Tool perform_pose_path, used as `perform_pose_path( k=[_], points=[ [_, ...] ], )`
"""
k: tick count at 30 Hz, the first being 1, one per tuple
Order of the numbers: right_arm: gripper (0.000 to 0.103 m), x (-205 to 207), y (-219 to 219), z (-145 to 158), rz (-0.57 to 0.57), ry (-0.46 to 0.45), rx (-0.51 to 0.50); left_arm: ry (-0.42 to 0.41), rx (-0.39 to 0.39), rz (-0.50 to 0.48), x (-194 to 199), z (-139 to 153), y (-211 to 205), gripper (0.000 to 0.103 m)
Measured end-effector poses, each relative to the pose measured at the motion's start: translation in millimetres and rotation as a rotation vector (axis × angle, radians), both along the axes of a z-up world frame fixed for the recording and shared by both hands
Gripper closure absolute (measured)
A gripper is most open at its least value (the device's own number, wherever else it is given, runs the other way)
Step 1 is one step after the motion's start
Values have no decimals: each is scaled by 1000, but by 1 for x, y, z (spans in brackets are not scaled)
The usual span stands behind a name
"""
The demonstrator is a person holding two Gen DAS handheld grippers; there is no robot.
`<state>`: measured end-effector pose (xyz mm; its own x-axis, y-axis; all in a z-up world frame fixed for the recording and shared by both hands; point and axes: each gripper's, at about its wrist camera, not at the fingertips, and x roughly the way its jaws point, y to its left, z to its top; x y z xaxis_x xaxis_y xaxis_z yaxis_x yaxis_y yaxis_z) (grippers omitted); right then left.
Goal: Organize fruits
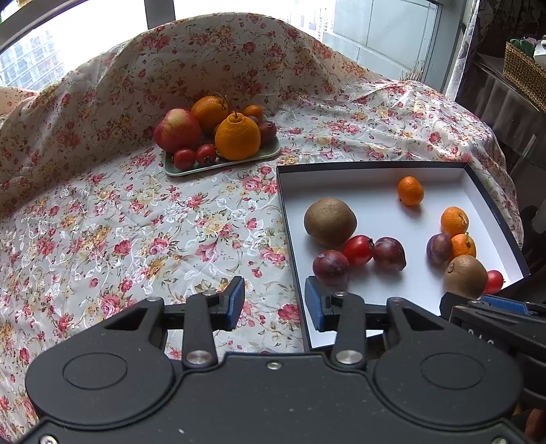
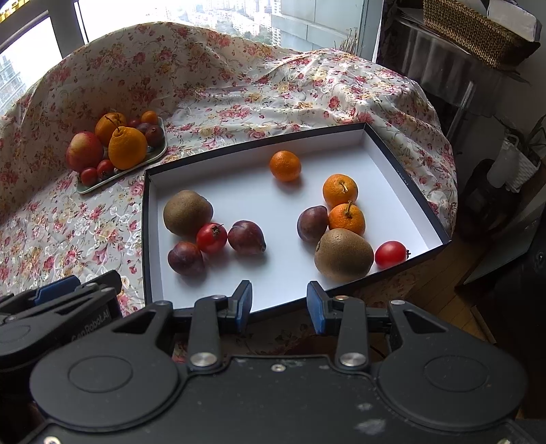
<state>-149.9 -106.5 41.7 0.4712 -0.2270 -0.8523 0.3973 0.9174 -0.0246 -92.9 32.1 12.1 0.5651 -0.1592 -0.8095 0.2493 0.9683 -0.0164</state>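
A white box with dark walls (image 2: 259,201) (image 1: 372,181) lies on the floral cloth and holds loose fruit: two kiwis (image 2: 187,212) (image 2: 343,254), three mandarins (image 2: 285,165), three plums (image 2: 246,237) and two small tomatoes (image 2: 211,237). A green tray (image 1: 259,157) (image 2: 155,156) at the back left carries an apple (image 1: 177,129), large oranges (image 1: 238,137), tomatoes and plums. My left gripper (image 1: 274,304) is open and empty over the box's near left edge. My right gripper (image 2: 279,305) is open and empty at the box's near edge.
The floral cloth (image 1: 136,222) covers the table and rises in folds at the back against the window. A wicker basket (image 2: 474,30) stands on a shelf at the right. The table edge drops to a wood floor (image 2: 443,273) at the right.
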Motion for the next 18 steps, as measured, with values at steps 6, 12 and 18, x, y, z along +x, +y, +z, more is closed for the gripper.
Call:
perform_pose_path(
  k=[6,12,18],
  points=[
    [64,0,1,0,9,-1,1,-10,20,-9,-1,-1,-3,54],
    [64,-1,0,0,7,1,3,-15,23,-20,-2,0,-3,54],
    [64,0,-1,-1,5,6,8,-18,22,-25,-2,1,-4,54]
  ],
)
